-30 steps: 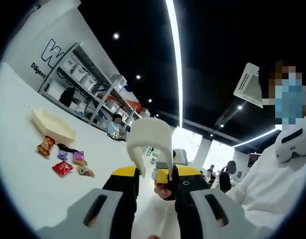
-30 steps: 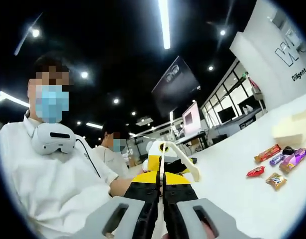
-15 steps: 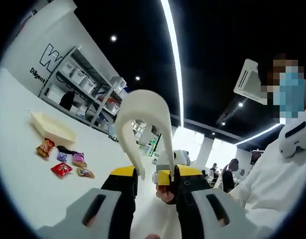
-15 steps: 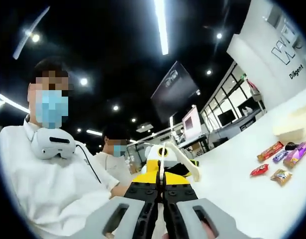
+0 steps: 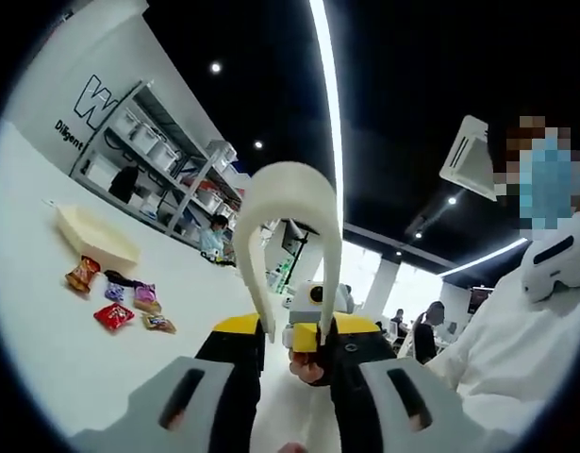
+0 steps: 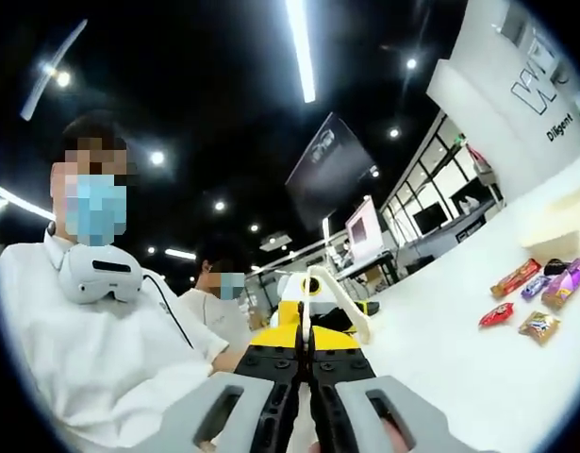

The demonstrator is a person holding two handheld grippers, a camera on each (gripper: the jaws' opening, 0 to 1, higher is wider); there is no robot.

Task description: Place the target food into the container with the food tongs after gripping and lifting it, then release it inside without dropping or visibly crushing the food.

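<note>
Cream food tongs [image 5: 291, 193] stand bow-up in the left gripper view, their two ends down between the jaws of my left gripper [image 5: 294, 337], which is open; I cannot tell whether the jaws touch them. My right gripper [image 5: 313, 307] faces in from behind and holds one tong arm. In the right gripper view my right gripper [image 6: 306, 330] is shut on the tongs [image 6: 344, 302], with the left gripper [image 6: 304, 286] just beyond. Several wrapped snacks [image 5: 116, 316] [image 6: 498, 314] lie on the white table by a cream container [image 5: 96, 238] [image 6: 561, 222].
The white table [image 5: 44, 359] [image 6: 459, 377] stretches toward shelving and a white wall. A person in a white shirt [image 5: 516, 359] [image 6: 91, 359] with a headset round the neck stands close behind the grippers. Other people stand farther off.
The tongs have swung upright, their bow now standing taller in the left gripper view. Both cameras shifted slightly; the snacks and the container lie as before.
</note>
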